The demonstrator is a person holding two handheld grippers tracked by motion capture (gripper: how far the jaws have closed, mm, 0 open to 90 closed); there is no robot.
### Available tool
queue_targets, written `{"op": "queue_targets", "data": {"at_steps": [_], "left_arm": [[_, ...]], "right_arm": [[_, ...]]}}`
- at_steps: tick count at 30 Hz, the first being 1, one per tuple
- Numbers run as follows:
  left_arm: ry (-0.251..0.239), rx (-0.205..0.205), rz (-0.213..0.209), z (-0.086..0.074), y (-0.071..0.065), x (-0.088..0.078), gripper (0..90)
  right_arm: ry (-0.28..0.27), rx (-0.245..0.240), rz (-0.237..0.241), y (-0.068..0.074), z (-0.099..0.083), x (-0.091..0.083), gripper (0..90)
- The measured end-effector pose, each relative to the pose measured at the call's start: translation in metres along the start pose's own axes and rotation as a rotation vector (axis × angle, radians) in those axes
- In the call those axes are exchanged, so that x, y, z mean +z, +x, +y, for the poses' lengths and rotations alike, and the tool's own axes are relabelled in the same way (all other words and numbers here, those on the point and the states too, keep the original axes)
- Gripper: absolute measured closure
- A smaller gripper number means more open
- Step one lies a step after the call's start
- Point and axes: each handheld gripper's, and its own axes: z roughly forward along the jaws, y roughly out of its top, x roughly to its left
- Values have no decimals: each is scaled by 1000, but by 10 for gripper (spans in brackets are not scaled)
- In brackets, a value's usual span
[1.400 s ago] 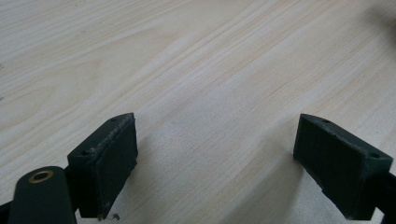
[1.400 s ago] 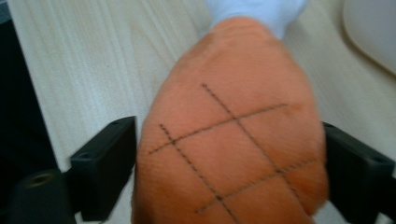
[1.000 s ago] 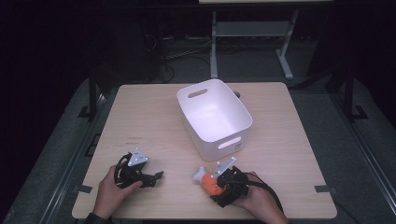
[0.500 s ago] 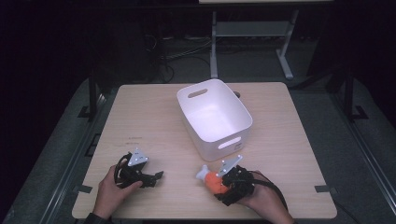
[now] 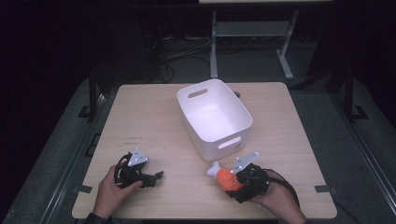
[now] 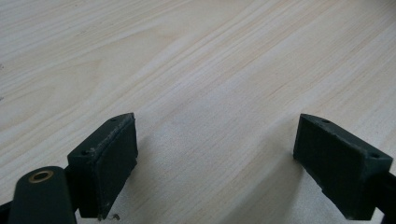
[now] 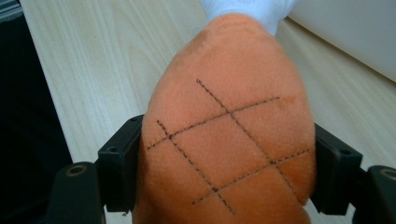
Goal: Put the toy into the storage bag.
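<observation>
An orange plush toy shaped like a drumstick, with a white tip and stitched cross lines, sits clamped in my right gripper, whose black pads press its two sides. It is held at the table's front right, just in front of the white bin. At the front left, my left gripper rests low on the wooden table, jaws wide apart and nothing between them.
The white bin has handle cut-outs and stands mid-table; its wall lies close beyond the toy in the right gripper view. The table's front edge runs just below both hands. A metal stand and cables lie on the dark floor behind.
My right gripper has closed on the plush toy and carried it a little right and up, toward the bin's near corner. The left hand has stayed put.
</observation>
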Motion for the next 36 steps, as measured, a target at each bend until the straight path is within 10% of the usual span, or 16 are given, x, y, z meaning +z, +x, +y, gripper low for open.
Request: {"op": "queue_targets", "data": {"at_steps": [36], "left_arm": [[1,0,0,0,0,0,128]], "right_arm": [[-62,132,-80,-47,-50,-53,254]]}}
